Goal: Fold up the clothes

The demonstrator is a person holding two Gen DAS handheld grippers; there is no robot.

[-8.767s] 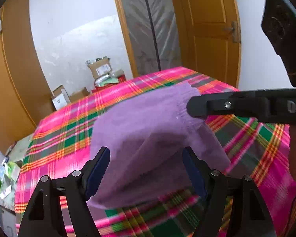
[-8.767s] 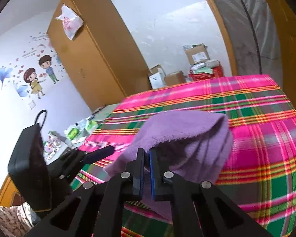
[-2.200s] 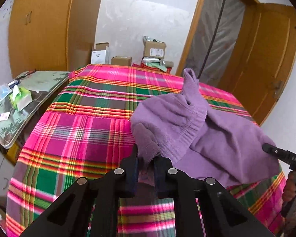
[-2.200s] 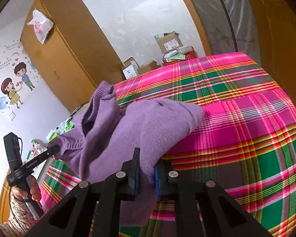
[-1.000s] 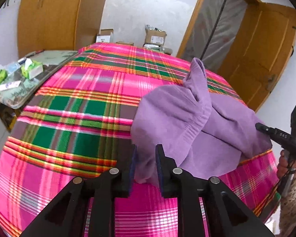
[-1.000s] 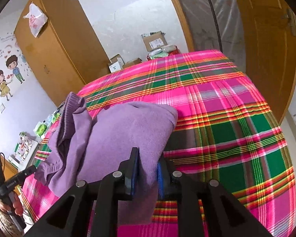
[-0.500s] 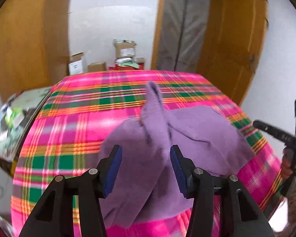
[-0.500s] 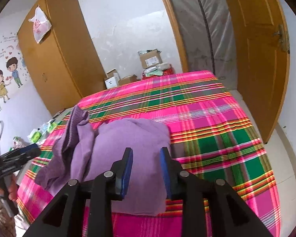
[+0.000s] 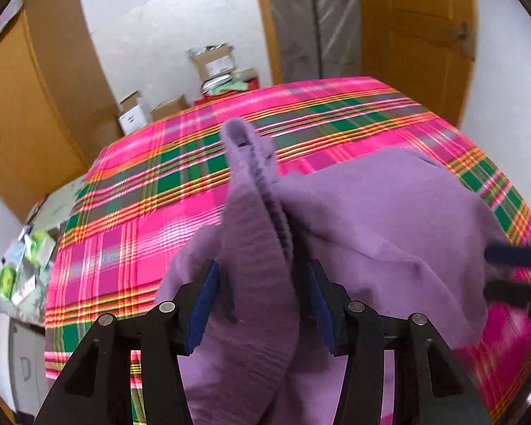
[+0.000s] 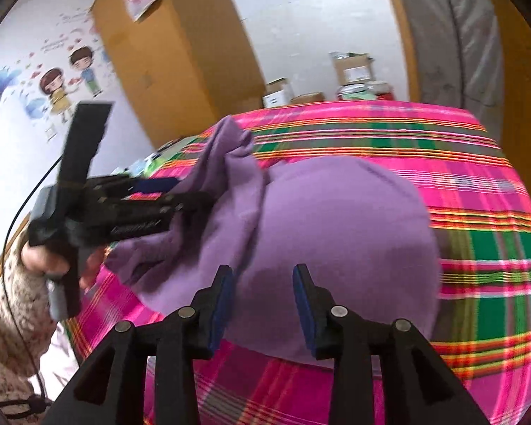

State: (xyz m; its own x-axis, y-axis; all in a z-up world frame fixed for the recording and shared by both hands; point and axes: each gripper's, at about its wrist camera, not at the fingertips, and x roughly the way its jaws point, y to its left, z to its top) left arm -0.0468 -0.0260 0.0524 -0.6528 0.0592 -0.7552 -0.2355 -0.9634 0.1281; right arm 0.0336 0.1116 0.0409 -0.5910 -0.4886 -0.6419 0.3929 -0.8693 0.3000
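Note:
A purple sweater (image 9: 389, 219) lies bunched on the pink and green plaid bed cover (image 9: 141, 212). Its ribbed hem stands up in a fold between the jaws of my left gripper (image 9: 262, 304), which is open; the blue pads do not press on the fold. In the right wrist view the sweater (image 10: 336, 219) bulges in a smooth mound. My right gripper (image 10: 263, 301) hangs over its near edge with the jaws opening and the cloth loose below them. The left gripper (image 10: 187, 191) shows there from the side at the sweater's left. The right gripper (image 9: 509, 272) blurs at the left wrist view's right edge.
A person's hand (image 10: 53, 262) and knitted sleeve (image 10: 3, 304) hold the left gripper. Cardboard boxes (image 9: 212, 63) stand beyond the bed's far end. A wooden wardrobe (image 10: 180, 53) is at the left, a door (image 9: 421, 35) at the right. A side table (image 9: 21, 265) carries small packs.
Both grippers were shut on the sweater and have opened and let it go. The left gripper has swung sideways and rolled; the ribbed fold now stands loose between its jaws.

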